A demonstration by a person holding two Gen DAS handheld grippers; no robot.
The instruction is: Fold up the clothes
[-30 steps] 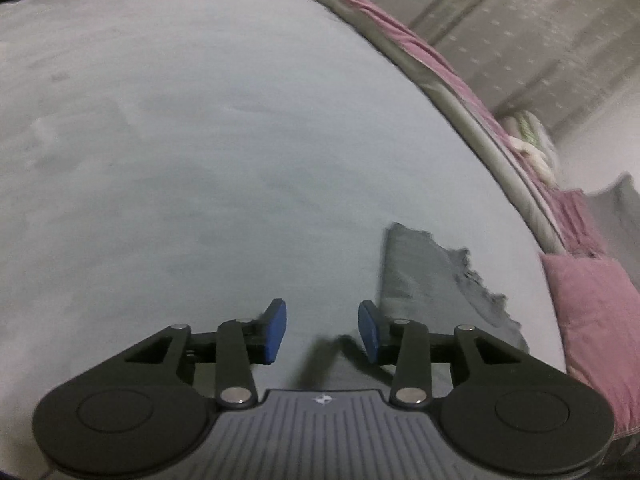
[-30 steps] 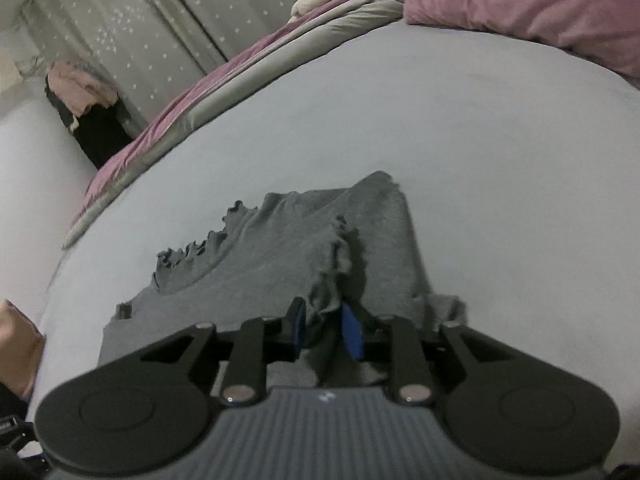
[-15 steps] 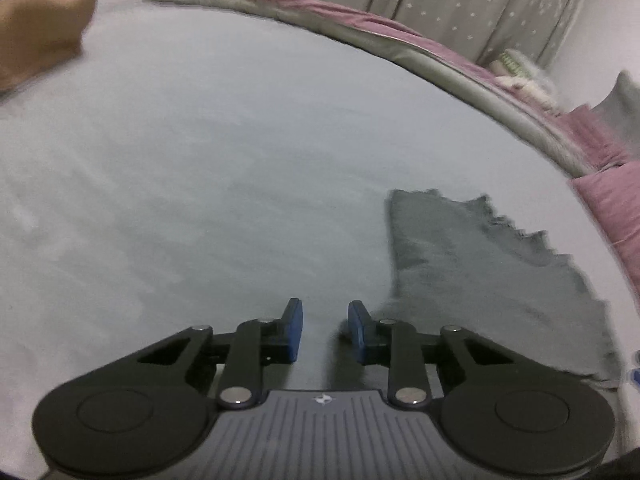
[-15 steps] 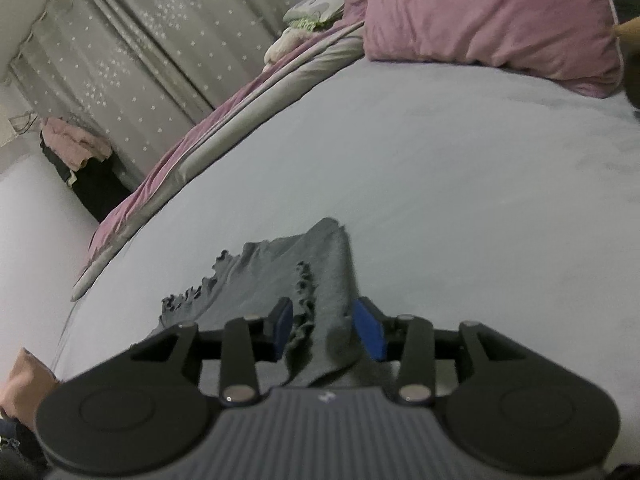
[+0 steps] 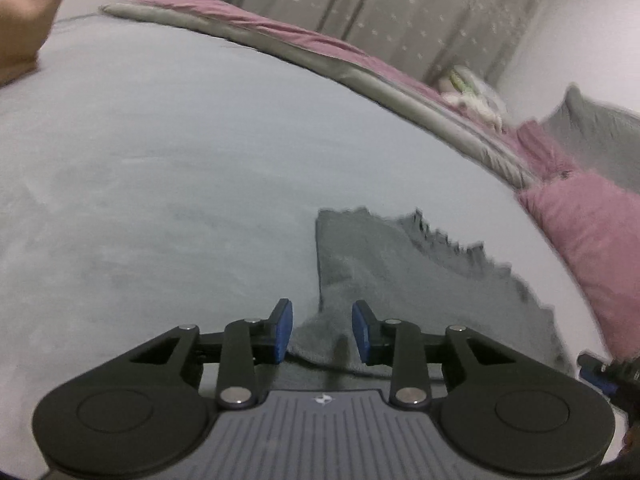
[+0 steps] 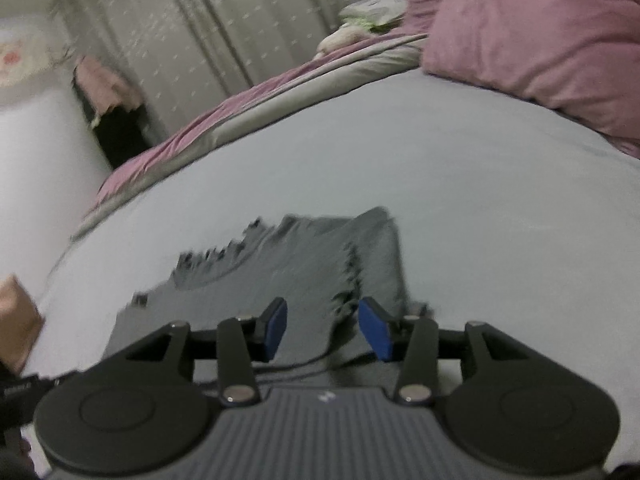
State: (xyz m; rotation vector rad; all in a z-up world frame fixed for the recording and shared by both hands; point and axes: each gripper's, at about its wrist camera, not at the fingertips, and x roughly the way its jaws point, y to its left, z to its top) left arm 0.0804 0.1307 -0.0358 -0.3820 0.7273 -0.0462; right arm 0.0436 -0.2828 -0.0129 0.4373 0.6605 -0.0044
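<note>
Grey garment (image 5: 420,280) with a frilled far edge lies flat on the pale grey bed sheet (image 5: 160,168) in the left wrist view, right of centre, its near left corner bunched up between the parted blue pads of the left gripper (image 5: 322,332), jaws apart and not clamped on it; a pink pillow (image 5: 592,232) sits far right. Right wrist view: the same garment (image 6: 280,276) spreads left of centre, a ruffled fold rising into the gap of the right gripper (image 6: 323,328), whose pads stand wide with no grip on the cloth, pink pillow (image 6: 540,40) at far right.
</note>
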